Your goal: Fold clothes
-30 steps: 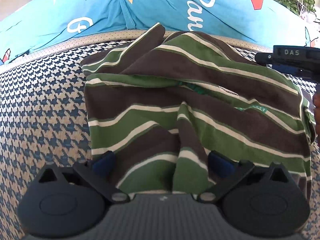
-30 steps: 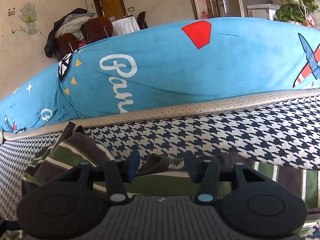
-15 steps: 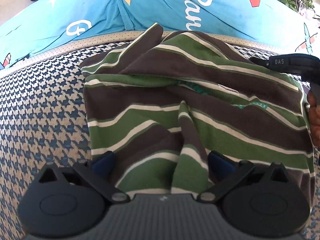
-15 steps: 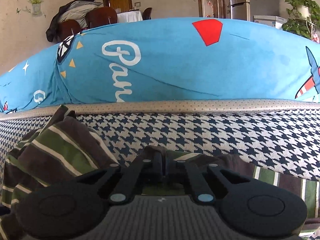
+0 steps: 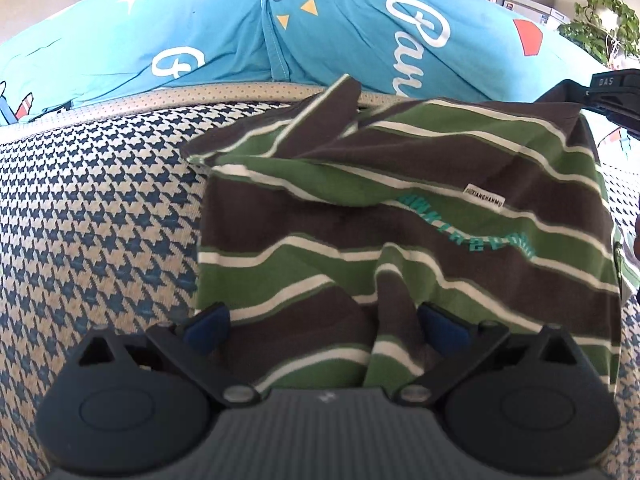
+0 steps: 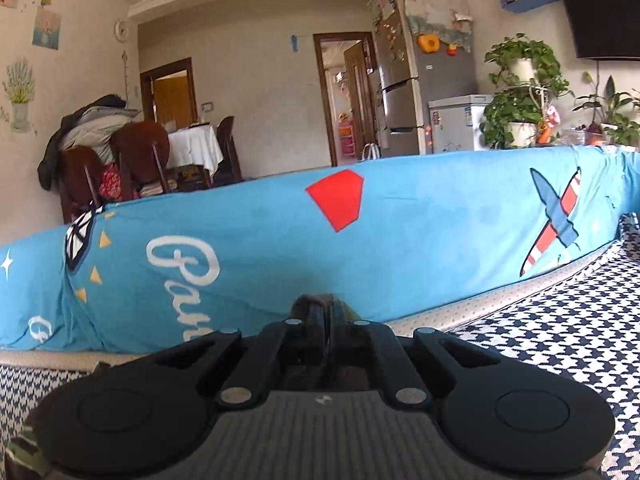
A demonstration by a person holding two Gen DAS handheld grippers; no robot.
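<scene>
A brown, green and white striped shirt [image 5: 400, 216] lies crumpled on the houndstooth sofa seat [image 5: 100, 216]. My left gripper [image 5: 324, 322] is open, its blue pads spread over the shirt's near hem. My right gripper [image 6: 326, 312] is shut on a brown corner of the shirt [image 6: 316, 300] and holds it lifted. It shows in the left wrist view [image 5: 616, 92] at the shirt's far right corner. The rest of the shirt is hidden in the right wrist view.
A blue printed cover [image 5: 320, 28] drapes the sofa back [image 6: 360, 240] behind the shirt. Beyond it stand a dining table with chairs [image 6: 160, 160], a fridge [image 6: 416, 80] and potted plants [image 6: 520, 92].
My right gripper closed on the shirt's far right corner and lifted it, pulling that side up. My left gripper stayed open at the near hem.
</scene>
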